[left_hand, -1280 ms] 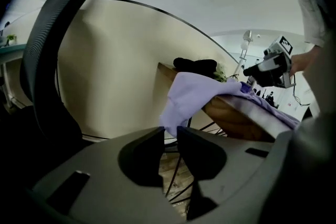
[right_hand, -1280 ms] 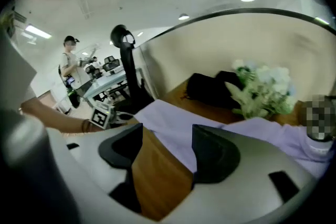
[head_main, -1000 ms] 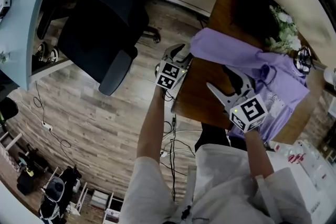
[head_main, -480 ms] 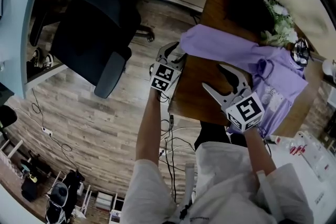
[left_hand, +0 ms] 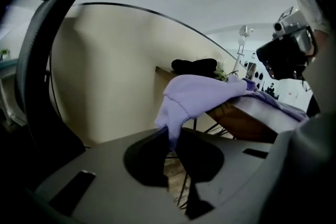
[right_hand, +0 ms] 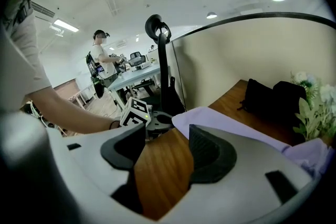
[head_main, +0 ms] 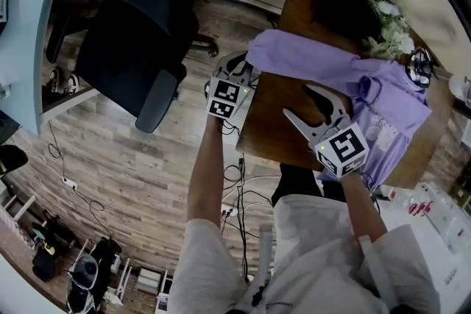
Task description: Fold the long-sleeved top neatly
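**Fold barely begun: one cuff taken**

I am holding the lilac long-sleeved fabric top (head_main: 383, 95) by one cuff (left_hand: 176, 107). The left gripper (head_main: 243, 71) has just been closing and is pinching that cuff at the left edge of the brown wooden table (head_main: 268, 125). The right gripper (head_main: 303, 105) is hovering over bare wood, its jaws apart though just narrowing, with nothing between them. No fold is showing, and the body is lying crumpled at the right. The sleeve is pointing left, its long axis running left to right.
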{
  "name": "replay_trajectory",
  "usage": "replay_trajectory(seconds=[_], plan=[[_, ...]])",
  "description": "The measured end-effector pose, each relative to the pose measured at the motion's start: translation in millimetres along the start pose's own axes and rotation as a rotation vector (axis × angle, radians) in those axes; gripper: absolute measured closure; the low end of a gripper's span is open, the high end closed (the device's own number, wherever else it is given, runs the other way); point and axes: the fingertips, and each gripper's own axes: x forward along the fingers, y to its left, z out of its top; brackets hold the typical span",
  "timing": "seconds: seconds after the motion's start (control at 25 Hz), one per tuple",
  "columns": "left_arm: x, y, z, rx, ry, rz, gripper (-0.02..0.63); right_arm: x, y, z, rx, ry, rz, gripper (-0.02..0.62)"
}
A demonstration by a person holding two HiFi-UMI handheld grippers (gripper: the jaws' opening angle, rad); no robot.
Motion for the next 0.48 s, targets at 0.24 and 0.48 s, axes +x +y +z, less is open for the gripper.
replay_trajectory(seconds=[0.24, 0.48], plan=[[-35, 16, 34, 0.162, 0.061, 0.106, 0.561, -2, 8, 12, -0.046, -0.025, -0.010, 0.348], [-62, -5, 106, 0.366, 0.059, 0.135, 0.561, -8, 9, 50, -0.229, -0.064, -0.045, 0.354]])
